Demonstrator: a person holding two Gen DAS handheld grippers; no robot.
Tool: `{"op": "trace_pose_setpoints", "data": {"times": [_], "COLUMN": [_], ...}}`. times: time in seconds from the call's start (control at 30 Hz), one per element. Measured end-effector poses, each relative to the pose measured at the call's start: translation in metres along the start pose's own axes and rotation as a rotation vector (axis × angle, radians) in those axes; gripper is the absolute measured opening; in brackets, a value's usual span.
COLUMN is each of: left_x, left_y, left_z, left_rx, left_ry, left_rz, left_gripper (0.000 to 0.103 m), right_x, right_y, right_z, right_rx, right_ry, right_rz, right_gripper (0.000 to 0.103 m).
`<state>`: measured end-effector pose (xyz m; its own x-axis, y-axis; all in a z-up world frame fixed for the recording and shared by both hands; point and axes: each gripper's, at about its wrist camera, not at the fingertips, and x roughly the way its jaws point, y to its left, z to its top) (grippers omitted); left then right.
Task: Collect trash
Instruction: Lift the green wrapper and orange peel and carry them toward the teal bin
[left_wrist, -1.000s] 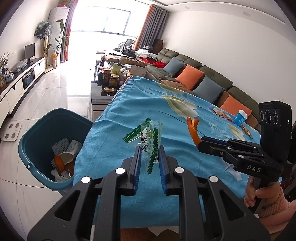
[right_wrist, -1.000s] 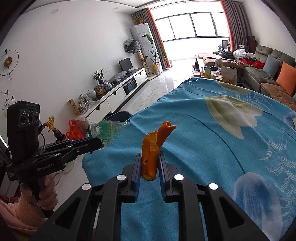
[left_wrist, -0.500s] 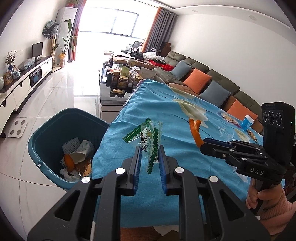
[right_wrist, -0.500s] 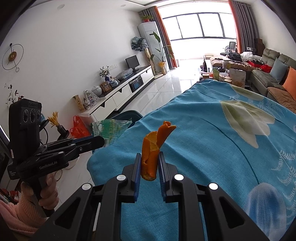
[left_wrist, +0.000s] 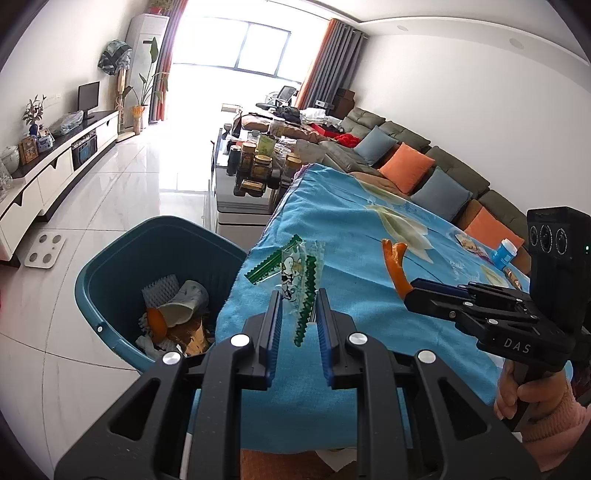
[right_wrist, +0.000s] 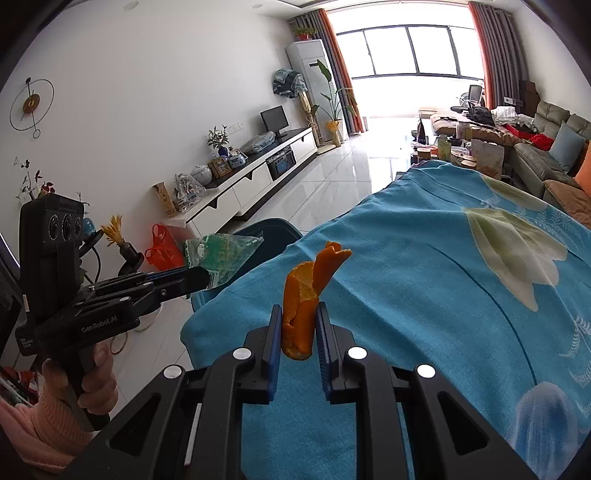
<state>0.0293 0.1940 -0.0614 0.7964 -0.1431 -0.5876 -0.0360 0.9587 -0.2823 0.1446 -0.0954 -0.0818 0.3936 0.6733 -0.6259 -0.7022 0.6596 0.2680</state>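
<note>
My left gripper (left_wrist: 297, 306) is shut on a clear plastic wrapper (left_wrist: 299, 273) with green serrated edges, held above the near left corner of the blue-clothed table (left_wrist: 369, 236). My right gripper (right_wrist: 297, 321) is shut on a curled piece of orange peel (right_wrist: 306, 291), also over the cloth. In the left wrist view the right gripper (left_wrist: 410, 286) shows at the right with the peel (left_wrist: 395, 264) sticking up. The right wrist view has the left gripper (right_wrist: 205, 277) holding the wrapper (right_wrist: 221, 253) at the left. A teal bin (left_wrist: 110, 266) stands on the floor left of the table, with trash inside.
A blue-capped bottle (left_wrist: 503, 253) and small wrappers (left_wrist: 469, 243) lie at the table's far right. Jars crowd a low coffee table (left_wrist: 240, 206) beyond. A sofa (left_wrist: 424, 173) runs along the right wall, a TV cabinet (left_wrist: 55, 173) along the left. White tiled floor surrounds the bin.
Both grippers have shifted left towards the bin side, each keeping its hold. The bin shows larger and nearer the middle of the left wrist view.
</note>
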Motion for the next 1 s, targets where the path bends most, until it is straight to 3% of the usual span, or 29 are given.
{"op": "trace_pose_setpoints", "data": {"times": [1.0], "left_x": [-0.005], "left_y": [0.038], "left_z": [0.002], "left_rx": [-0.074], "left_ry": [-0.019], "left_rz": [0.103], "left_gripper": [0.019], "right_x": [0.027], "right_y": [0.026], "right_z": [0.020], "right_rx": [-0.064], "right_ry": [0.020], "right_rz": [0.055], "right_gripper": [0.016]}}
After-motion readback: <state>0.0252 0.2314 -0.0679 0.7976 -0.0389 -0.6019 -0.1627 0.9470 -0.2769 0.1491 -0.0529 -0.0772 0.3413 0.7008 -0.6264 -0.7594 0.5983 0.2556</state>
